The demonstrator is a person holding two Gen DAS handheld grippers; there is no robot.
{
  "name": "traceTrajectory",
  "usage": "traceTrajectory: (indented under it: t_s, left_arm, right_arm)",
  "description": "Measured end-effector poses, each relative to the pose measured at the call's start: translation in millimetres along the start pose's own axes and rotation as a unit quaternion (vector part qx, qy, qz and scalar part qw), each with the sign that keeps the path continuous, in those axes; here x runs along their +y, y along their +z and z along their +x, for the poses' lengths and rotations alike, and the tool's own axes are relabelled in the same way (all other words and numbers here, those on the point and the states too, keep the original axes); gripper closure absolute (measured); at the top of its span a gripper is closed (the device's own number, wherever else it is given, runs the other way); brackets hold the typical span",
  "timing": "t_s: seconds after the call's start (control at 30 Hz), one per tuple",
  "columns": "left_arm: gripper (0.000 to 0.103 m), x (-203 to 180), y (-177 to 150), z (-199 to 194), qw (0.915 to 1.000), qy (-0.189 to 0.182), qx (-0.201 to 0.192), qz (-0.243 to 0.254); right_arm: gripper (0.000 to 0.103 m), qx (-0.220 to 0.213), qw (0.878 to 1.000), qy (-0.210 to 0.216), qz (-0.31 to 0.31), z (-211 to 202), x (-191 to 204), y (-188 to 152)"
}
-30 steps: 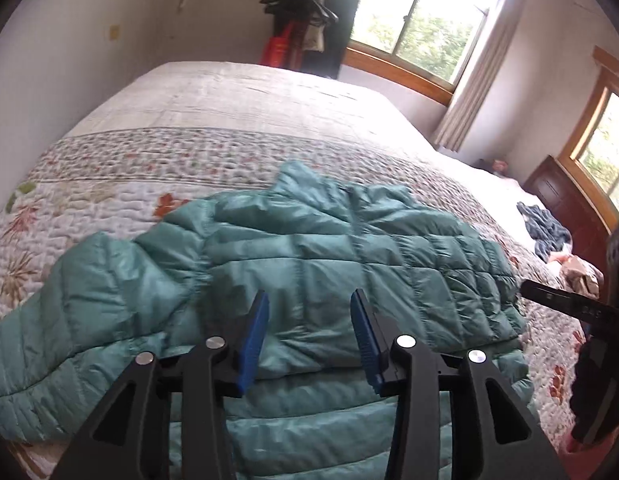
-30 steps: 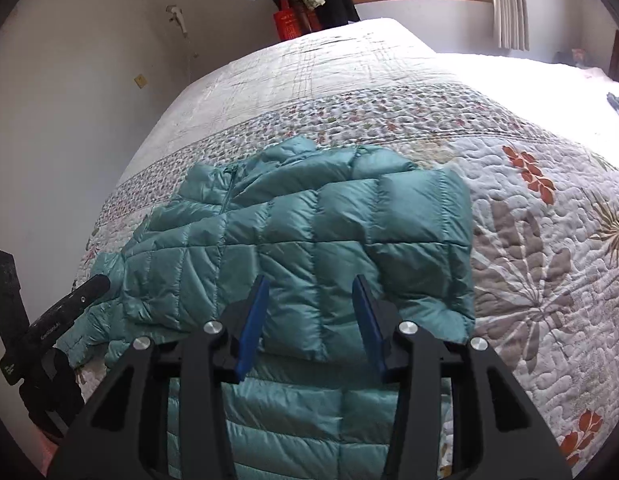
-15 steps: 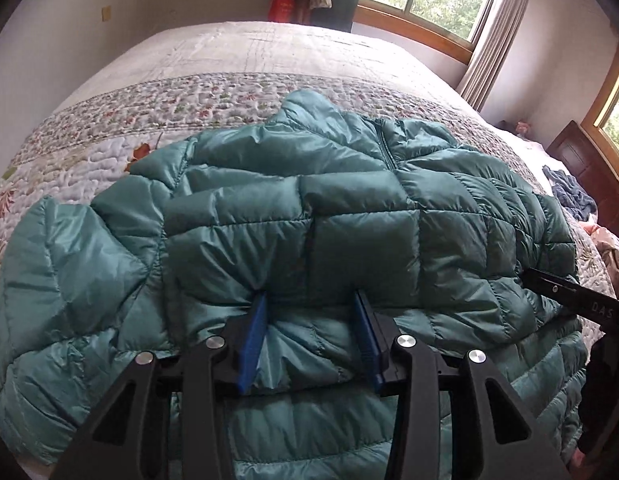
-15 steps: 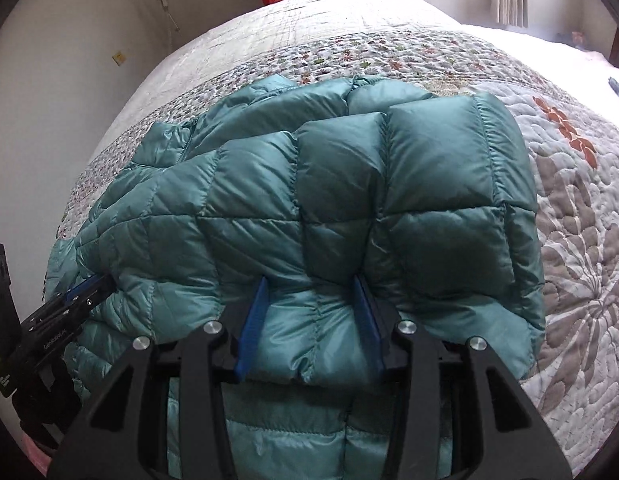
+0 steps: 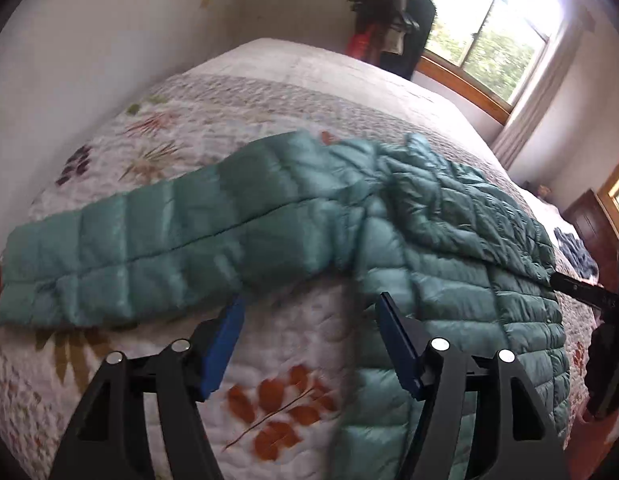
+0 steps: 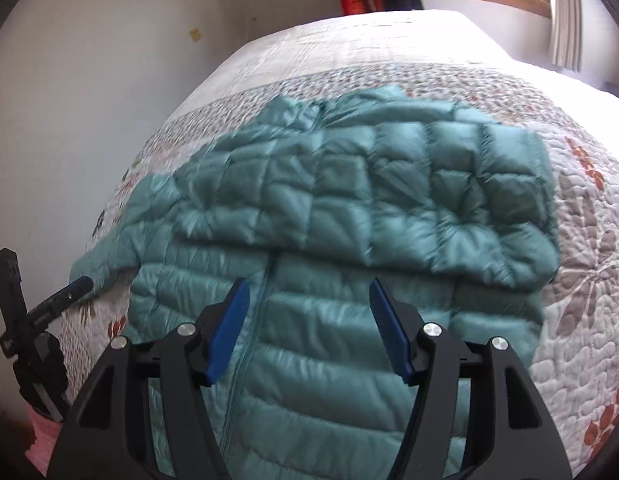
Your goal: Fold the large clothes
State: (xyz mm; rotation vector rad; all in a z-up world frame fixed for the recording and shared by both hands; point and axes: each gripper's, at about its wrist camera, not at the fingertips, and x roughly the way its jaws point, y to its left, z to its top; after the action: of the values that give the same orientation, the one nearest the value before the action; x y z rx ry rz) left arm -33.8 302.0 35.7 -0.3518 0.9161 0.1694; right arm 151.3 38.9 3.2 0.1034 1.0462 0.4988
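My left gripper [image 5: 309, 320] has its blue fingers [image 5: 223, 338] spread and empty, hovering over the floral quilted bed [image 5: 293, 364] just short of the outstretched sleeve [image 5: 149, 236] of the teal quilted puffer jacket [image 6: 341, 240]; my right gripper [image 6: 309, 312] is likewise spread and empty above the jacket's zipped front. I judge one sleeve is already folded across the chest, so the next move is pinching the free sleeve near its cuff and carrying it over the body. Both views are motion-blurred, the hem is cut off behind the fingers, and I can't make out the folded sleeve's cuff.

Left claw [image 5: 309, 312], right claw [image 6: 307, 294] — agape
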Motion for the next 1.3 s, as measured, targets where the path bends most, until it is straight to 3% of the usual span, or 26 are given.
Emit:
traceTrajectory:
  t_s: [0.17, 0.37, 0.47, 0.73, 0.83, 0.87, 0.93, 1.0, 1.13, 1.3]
  left_arm:
    - [0.035, 99.1, -29.9, -21.1, 0.9913, 0.05, -0.009, -0.121]
    - [0.035, 186.9, -37.1, -23.8, 0.9645, 0.077, -0.042, -0.249]
    - [0.035, 216.3, -36.6, -15.5, 0.9533, 0.079, -0.05, -0.287]
    - [0.038, 236.8, -17.7, -4.1, 0.9416, 0.087, -0.083, -0.315]
    - [0.057, 235.6, -11.9, -0.8, 0.939, 0.124, -0.081, -0.31]
    - [0.067, 236.4, -11.0, -0.1, 0.9378, 0.128, -0.081, -0.312]
    - [0.083, 239.3, -9.9, 0.1, 0.9356, 0.125, -0.085, -0.319]
    - [0.09, 240.7, -7.3, -2.5, 0.9339, 0.122, -0.093, -0.323]
    - [0.098, 221.2, 3.1, -23.0, 0.9369, 0.132, -0.133, -0.295]
    - [0.098, 174.9, 24.4, -50.2, 0.947, 0.123, -0.182, -0.234]
  right_arm:
    - [0.041, 0.009, 1.0, 0.009, -0.01, 11.2, 9.0, -13.4]
    - [0.041, 0.01, 1.0, 0.007, 0.004, 19.1, 3.2, -23.3]
    - [0.04, 0.01, 1.0, 0.002, 0.013, 22.4, -3.7, -25.4]
    - [0.04, 0.017, 1.0, 0.0, 0.018, 30.3, -13.5, -24.8]
    - [0.04, 0.017, 1.0, -0.002, 0.018, 31.0, -15.3, -24.6]
    - [0.04, 0.018, 1.0, -0.002, 0.018, 31.9, -15.8, -24.5]
    - [0.04, 0.018, 1.0, -0.004, 0.02, 32.7, -16.3, -24.4]
    - [0.04, 0.017, 1.0, -0.003, 0.022, 32.2, -17.2, -24.7]
    - [0.04, 0.013, 1.0, -0.002, 0.026, 27.5, -19.8, -24.9]
    - [0.04, 0.002, 1.0, -0.011, 0.027, 19.2, -22.1, -24.7]
